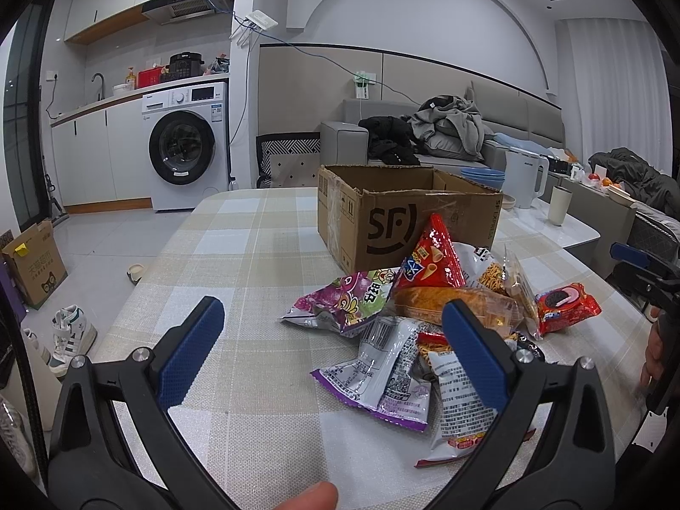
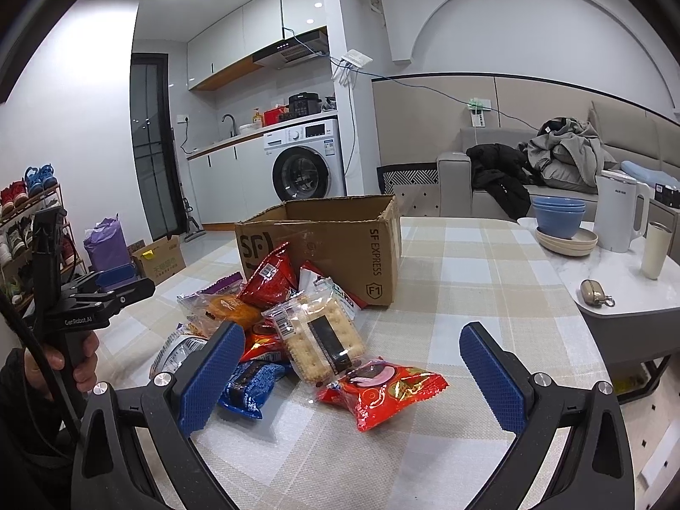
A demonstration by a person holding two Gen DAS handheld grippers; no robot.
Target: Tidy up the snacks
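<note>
The snack pile (image 2: 293, 331) lies on the checked surface (image 1: 238, 255) directly in front of the open cardboard box (image 2: 335, 250), its nearest packets leaning against the box's front wall. No packet is seen inside the box; its interior is hidden from both views, so the sorting is judged not yet begun.

Pile contents, from the box outward:
- A red triangular chip bag (image 1: 433, 255) stands upright against the box.
- A clear cracker packet (image 2: 318, 335) rests tilted on top of the other packets.
- A red cookie packet (image 2: 382, 386) lies flat at the edge farthest from the box, apart from most of the heap.
- A purple bag (image 1: 352, 301) and a silver-backed bag (image 1: 382, 369) lie on the opposite side of the pile from the cookie packet.

Both grippers hover over the near side of the pile. The left gripper (image 1: 331, 352) has its fingers spread wide and empty. The right gripper (image 2: 352, 374) likewise has its fingers apart, holding nothing, with the cookie packet between them.

Probable faults:
- The packets overlap. Closing on one may catch a second, or drag neighbours toward the edge of the surface.
- The foil is slick and air-filled; a pinch on the puffed middle may slip.
- Hard pressure may crush the crackers.
- The upright chip bag may topple if the packets beside it shift.
- The grippers work close together and may collide over the pile.
</note>
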